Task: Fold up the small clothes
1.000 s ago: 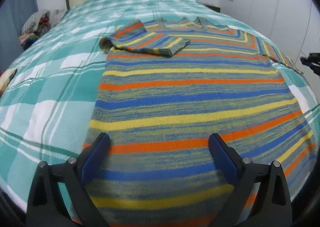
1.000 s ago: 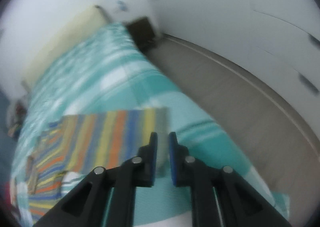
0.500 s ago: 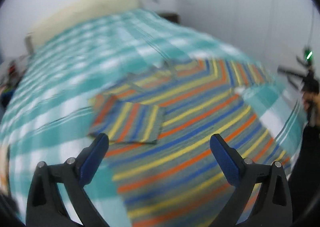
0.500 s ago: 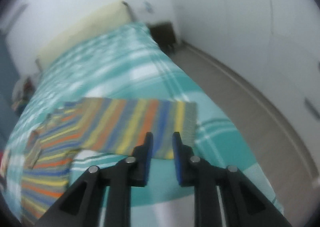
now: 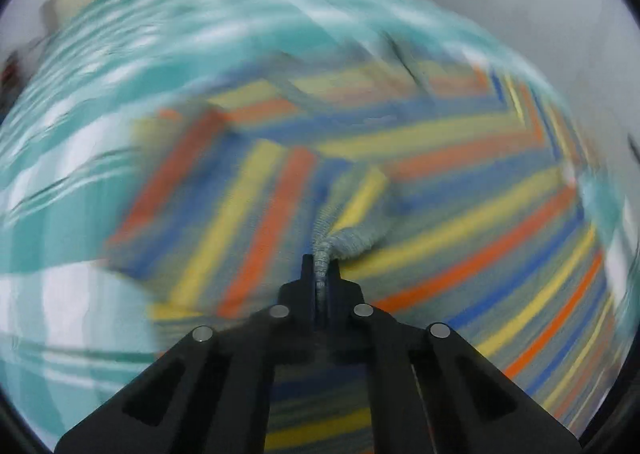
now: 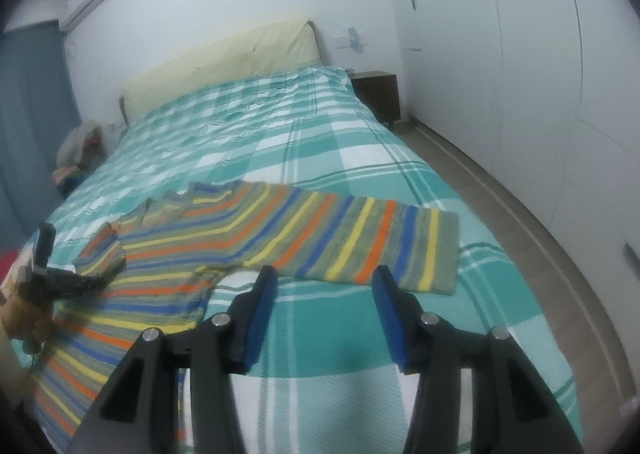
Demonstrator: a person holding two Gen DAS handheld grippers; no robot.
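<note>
A striped sweater [image 6: 248, 242] in orange, yellow, blue and grey-green lies flat on the teal plaid bed [image 6: 280, 125]. One sleeve [image 6: 384, 250] stretches out towards the bed's right edge; the other sleeve [image 5: 240, 205] is folded over the body. My left gripper [image 5: 321, 274] is shut on the ribbed cuff [image 5: 352, 240] of the folded sleeve; that view is blurred. It also shows at the left of the right wrist view [image 6: 100, 280]. My right gripper [image 6: 324, 286] is open and empty, just in front of the outstretched sleeve.
A cream headboard [image 6: 224, 57] stands at the bed's far end, with a dark nightstand [image 6: 378, 93] to its right. White wardrobe doors [image 6: 520, 93] line the right wall past a strip of floor [image 6: 500, 205]. A pile of clothes [image 6: 80, 149] sits at the far left.
My left gripper went from open over the sweater's body to shut on the folded sleeve's cuff. My right gripper opened and drew level with the outstretched sleeve.
</note>
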